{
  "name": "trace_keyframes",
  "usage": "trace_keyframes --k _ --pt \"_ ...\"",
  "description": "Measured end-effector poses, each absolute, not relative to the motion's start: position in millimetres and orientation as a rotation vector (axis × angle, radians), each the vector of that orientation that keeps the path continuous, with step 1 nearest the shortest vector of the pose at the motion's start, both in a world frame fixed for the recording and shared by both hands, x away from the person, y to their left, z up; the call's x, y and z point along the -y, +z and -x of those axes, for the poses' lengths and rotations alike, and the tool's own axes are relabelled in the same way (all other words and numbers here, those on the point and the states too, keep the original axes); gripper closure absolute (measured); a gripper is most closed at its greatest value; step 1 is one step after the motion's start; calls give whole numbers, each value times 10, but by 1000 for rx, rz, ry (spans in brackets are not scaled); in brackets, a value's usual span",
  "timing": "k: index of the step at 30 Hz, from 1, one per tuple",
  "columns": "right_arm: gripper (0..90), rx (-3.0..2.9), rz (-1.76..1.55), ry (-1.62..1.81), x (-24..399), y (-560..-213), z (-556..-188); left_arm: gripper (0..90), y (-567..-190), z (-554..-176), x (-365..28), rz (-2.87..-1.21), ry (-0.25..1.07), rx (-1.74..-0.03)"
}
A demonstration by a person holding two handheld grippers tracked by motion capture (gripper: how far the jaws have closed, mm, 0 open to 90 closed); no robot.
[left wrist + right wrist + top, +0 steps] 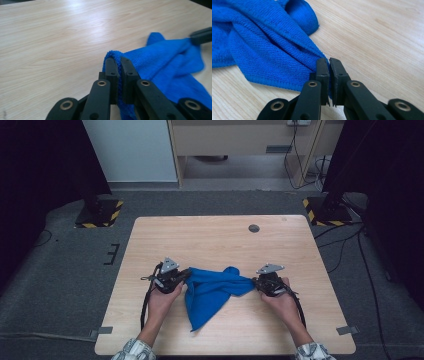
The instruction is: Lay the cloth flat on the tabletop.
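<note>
Worktop (215, 240): pale wood grain, rectangular, with a small dark round disc (254, 228) set in its far right part.
Floor (60, 270): grey carpet around the worktop, with two black bases edged in yellow-and-black stripes (100, 212) at far left and far right.
Blue cloth (210, 292): lies on the near middle of the worktop, between my two hands. It is bunched and creased, one point trailing toward the near edge, a small fold raised at its far side.
My left hand (162, 302): comes in from the near edge, left of the cloth.
My right hand (282, 302): comes in from the near edge, right of the cloth.
My left gripper (119, 65): the jaws are closed on the left edge of the cloth; the pile of the fabric shows pinched between the pads and curls over the tip of one.
My right gripper (329, 65): the jaws are clamped on the right corner of the cloth, which narrows to a point between them, low over the worktop.
</note>
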State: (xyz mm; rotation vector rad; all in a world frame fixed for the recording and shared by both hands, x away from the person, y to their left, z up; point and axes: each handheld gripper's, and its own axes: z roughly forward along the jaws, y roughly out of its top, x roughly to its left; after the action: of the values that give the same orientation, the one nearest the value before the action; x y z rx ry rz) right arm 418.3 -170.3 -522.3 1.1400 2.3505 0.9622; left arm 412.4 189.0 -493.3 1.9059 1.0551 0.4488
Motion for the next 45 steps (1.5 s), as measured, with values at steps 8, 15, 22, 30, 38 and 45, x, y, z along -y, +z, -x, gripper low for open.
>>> trace_keyframes --k 8,15,22,30,38,45 --pt "627 -2307 -1135 991 1696 -5186 -4162 854 -5076 -4274 -1908 -1938 477 -1134" --pt "419 -2264 -1142 1042 1629 -5134 -4110 854 -5114 -4277 -1994 -1950 489 -1168" --pt "329 -2246 -1154 1063 1545 -5153 -4140 852 -5152 -4290 -2081 -1944 477 -1196" --pt "373 -2270 -1187 1114 1544 -5199 -4233 852 -5201 -4306 -2125 -1951 466 -1216" --pt "785 -2287 -1153 1139 1490 -5216 -4384 851 -5227 -4313 -2107 -1963 458 -1216" --pt "888 -2290 -1137 1088 1608 -5106 -4323 850 -5255 -4303 -1987 -1997 437 -1189"
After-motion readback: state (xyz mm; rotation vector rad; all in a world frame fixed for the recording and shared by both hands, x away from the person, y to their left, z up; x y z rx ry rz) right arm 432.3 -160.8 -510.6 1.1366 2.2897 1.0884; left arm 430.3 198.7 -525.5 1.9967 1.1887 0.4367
